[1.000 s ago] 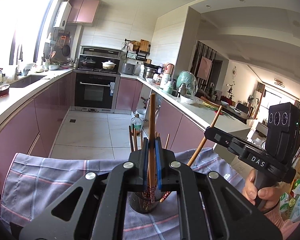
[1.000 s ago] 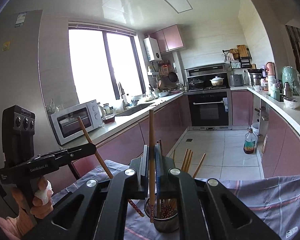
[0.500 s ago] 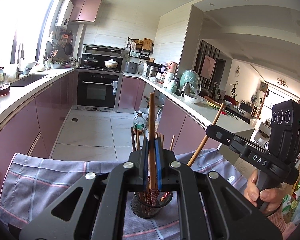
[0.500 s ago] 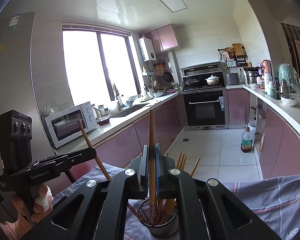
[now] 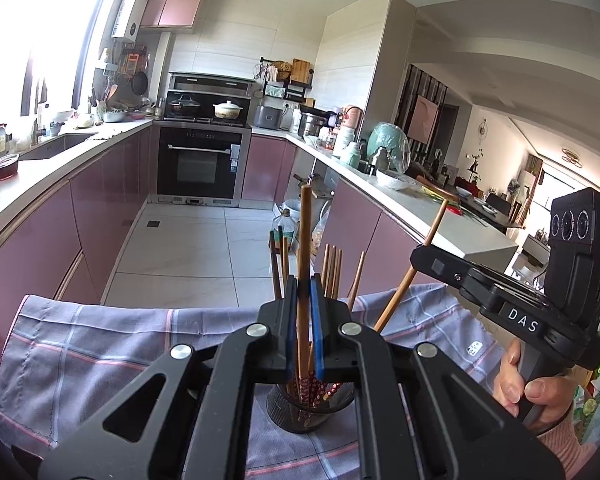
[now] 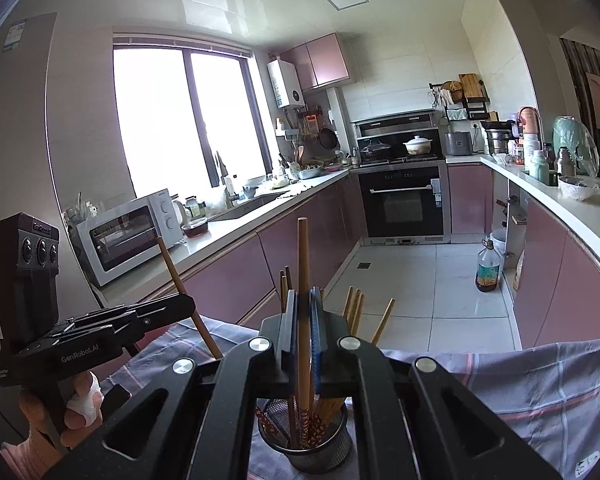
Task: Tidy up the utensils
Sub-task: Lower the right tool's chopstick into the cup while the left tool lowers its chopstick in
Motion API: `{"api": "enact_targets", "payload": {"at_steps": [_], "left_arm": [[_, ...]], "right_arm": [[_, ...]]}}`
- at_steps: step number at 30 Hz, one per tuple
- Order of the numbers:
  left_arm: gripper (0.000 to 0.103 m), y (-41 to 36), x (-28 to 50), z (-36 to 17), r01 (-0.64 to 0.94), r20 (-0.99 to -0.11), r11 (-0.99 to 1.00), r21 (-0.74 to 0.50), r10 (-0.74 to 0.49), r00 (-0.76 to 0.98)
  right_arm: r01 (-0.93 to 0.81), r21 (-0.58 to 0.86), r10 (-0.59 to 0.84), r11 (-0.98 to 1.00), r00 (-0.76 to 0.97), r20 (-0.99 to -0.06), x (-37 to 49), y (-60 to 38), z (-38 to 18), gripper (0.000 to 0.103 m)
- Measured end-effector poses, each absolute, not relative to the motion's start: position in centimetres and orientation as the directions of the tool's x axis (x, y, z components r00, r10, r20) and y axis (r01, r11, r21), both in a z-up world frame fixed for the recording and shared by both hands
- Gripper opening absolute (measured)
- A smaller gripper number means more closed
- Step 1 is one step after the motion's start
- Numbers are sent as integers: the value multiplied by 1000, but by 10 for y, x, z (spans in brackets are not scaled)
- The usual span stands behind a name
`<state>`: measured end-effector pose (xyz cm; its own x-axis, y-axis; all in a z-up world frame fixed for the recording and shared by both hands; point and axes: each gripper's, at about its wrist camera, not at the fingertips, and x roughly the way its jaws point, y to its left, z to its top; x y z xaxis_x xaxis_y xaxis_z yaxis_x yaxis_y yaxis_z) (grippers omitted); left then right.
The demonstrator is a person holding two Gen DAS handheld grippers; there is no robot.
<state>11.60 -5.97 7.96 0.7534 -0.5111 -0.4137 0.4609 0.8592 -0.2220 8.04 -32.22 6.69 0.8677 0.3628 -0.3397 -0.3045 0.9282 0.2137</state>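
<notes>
Each clamping one brown wooden chopstick [image 5: 303, 248] upright, the left gripper [image 5: 304, 320] and right gripper [image 6: 304, 332] should lower straight into the dark mesh cup [image 6: 304, 446] below before releasing.

Rig appearance: two handheld grippers, matte black, blue finger pads.

Left gripper [image 5: 303, 320]: black angular linkage arms with triangular cut-outs, four silver round screw heads, blue pads [image 5: 317, 332] on the inner finger faces. In the right wrist view its side reads "GenRobot.AI" in white; boxy black camera block on top carries three round lenses. Left hand [image 6: 66, 404]: bare skin, white wrap on one finger. Right gripper [image 6: 304, 320]: same build, white "DAS" label, small green light on the camera block. Right hand [image 5: 528, 388]: bare skin, pink knit sleeve.
</notes>
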Motion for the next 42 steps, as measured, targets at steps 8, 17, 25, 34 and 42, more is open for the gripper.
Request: {"api": "enact_targets", "payload": {"at_steps": [8, 17, 25, 34, 42], "left_arm": [[7, -66, 124, 69, 450, -461, 865, -224, -500, 733], [7, -69, 130, 57, 447, -497, 866, -225, -497, 711], [7, -73, 141, 50, 442, -532, 871, -214, -483, 695], [7, -75, 156, 39, 438, -558, 874, -211, -476, 680], [8, -75, 169, 28, 427, -585, 878, -218, -467, 663]], "right_arm": [[-304, 212, 365, 929, 851, -377, 89, -318, 56, 5], [-304, 205, 364, 930, 831, -421, 98, -315, 45, 5], [-291, 208, 356, 934, 817, -453, 106, -314, 36, 5], [-280, 213, 350, 936, 803, -481, 113, -313, 27, 5], [-271, 222, 347, 937, 798, -493, 119, -317, 21, 5]]}}
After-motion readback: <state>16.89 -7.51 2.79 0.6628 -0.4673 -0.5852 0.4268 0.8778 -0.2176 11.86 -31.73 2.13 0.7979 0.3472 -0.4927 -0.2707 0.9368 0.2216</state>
